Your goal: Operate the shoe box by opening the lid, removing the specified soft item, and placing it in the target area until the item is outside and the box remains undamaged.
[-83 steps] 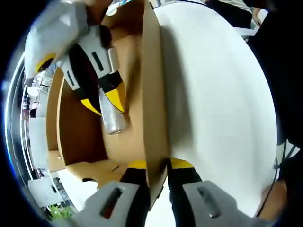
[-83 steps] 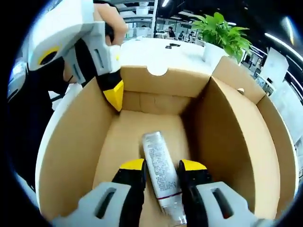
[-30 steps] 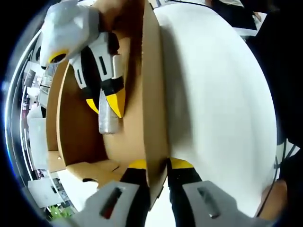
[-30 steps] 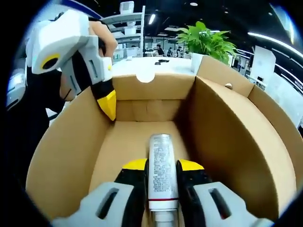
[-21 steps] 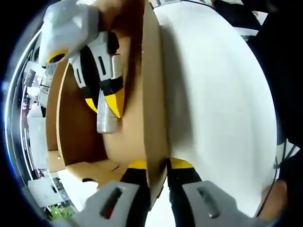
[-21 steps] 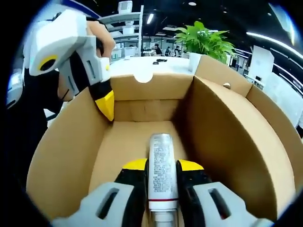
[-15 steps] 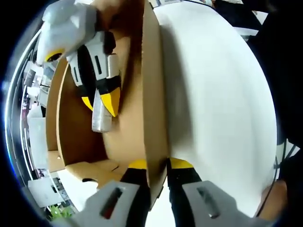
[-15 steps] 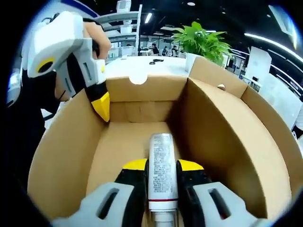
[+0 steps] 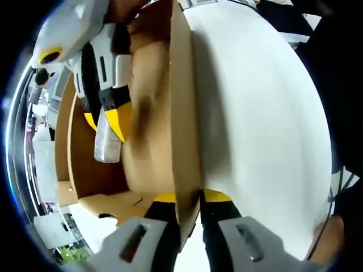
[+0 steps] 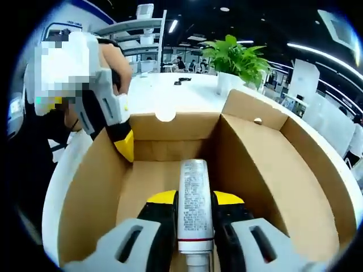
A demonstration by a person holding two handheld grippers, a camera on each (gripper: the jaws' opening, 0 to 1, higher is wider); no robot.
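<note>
White bench [image 9: 266, 130] carries the open shoe box [image 10: 272, 170]; inside it the tube [image 10: 194, 209] hangs lengthwise, clamped between the right hand-held gripper [image 10: 194, 199] jaws. Left hand-held gripper [image 9: 187, 198] pinches the box's side wall.

Open top on the shoe box [image 10: 266, 170], so the way straight up is free, but its cardboard walls rise on every side of the right claw [image 10: 193, 198] and the tube [image 10: 194, 209] it grips. The left claw [image 9: 187, 198] pinches the near wall, its yellow tip poking over the rim and crowding that corner. Beyond that wall the white worktop [image 9: 266, 130] lies broad and bare; a potted plant [image 10: 235, 59] stands behind the box.
</note>
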